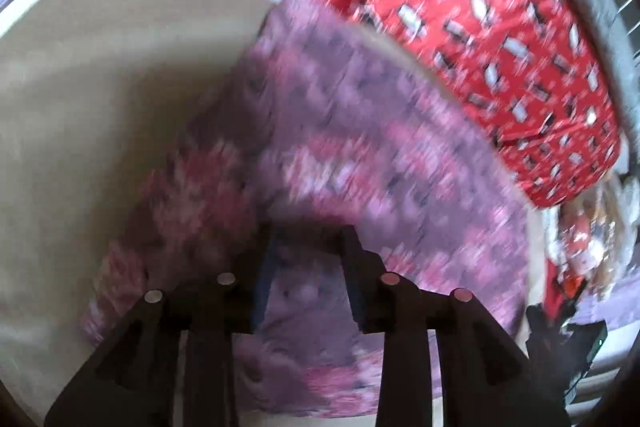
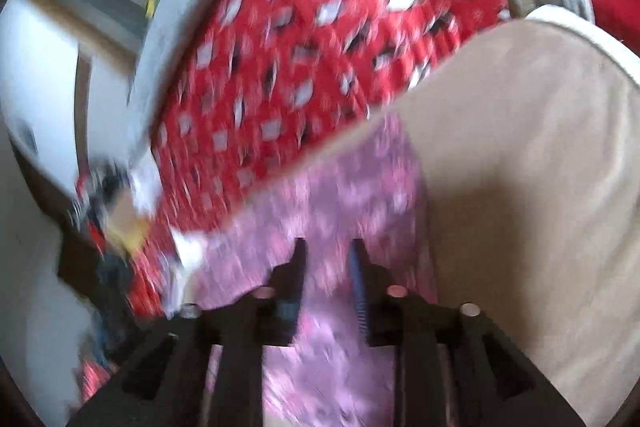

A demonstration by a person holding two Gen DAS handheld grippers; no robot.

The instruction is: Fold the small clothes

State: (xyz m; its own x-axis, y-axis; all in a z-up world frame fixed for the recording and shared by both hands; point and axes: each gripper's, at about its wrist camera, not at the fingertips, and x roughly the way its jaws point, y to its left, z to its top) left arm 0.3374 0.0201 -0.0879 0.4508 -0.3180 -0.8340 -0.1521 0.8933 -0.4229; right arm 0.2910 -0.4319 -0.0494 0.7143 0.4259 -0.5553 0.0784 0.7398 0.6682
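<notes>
A small purple and pink patterned garment (image 1: 360, 131) lies on a beige surface (image 1: 120, 99); both views are motion-blurred. My left gripper (image 1: 308, 235) is open, its fingers apart just over the garment's near part. In the right wrist view the same garment (image 2: 344, 195) runs under my right gripper (image 2: 328, 251), which is also open with a narrower gap, fingers over the cloth. Neither gripper visibly pinches fabric.
A red patterned cloth (image 1: 480, 7) covers the area beyond the garment, also in the right wrist view (image 2: 320, 27). A heap of mixed clothes (image 1: 580, 239) lies at the right. The beige surface has a white edge (image 2: 580, 23). A grey rim (image 2: 172, 27) borders the red cloth.
</notes>
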